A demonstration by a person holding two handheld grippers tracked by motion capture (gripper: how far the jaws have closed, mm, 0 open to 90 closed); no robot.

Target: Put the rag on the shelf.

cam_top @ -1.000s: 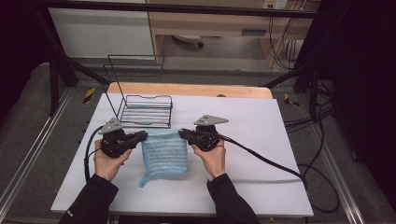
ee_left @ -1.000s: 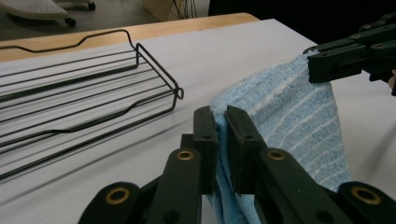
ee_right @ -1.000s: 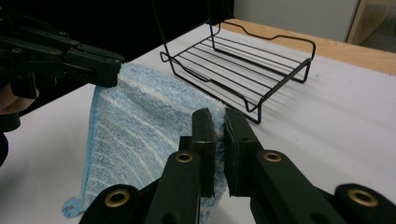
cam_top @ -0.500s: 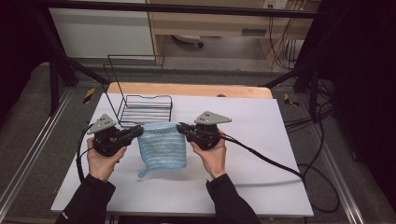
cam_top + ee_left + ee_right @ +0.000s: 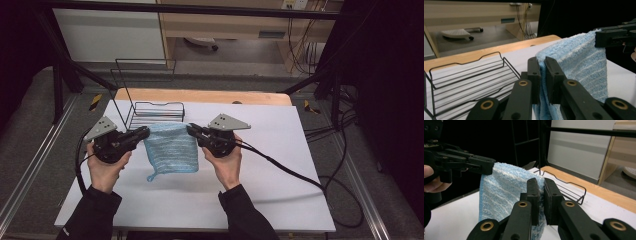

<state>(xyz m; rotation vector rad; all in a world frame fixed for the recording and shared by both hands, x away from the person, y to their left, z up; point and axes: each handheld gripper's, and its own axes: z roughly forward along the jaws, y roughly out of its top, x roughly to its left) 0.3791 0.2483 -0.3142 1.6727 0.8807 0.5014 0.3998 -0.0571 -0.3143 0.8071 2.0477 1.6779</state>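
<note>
A light blue striped towel [image 5: 170, 149] hangs folded above the white table [image 5: 280, 190], stretched between my two grippers. My left gripper [image 5: 146, 131] is shut on its upper left corner, and in the left gripper view the towel [image 5: 579, 62] is pinched between the black jaws of my left gripper [image 5: 542, 65]. My right gripper [image 5: 190, 129] is shut on the upper right corner; the right gripper view has the towel [image 5: 504, 192] clamped in my right gripper [image 5: 541, 185], with the left gripper [image 5: 486, 166] holding the far corner. A small loop [image 5: 150, 177] dangles from the towel's lower left.
A black wire rack [image 5: 150, 102] stands on the table just behind the towel, its base [image 5: 466, 82] close to my left gripper. A wooden board edge [image 5: 200, 95] runs along the table's far side. Cables [image 5: 285, 167] trail from the right gripper across the table.
Both grippers have risen with the towel, lifting it off the table so it now hangs between them. Both grips stayed shut on the corners.
</note>
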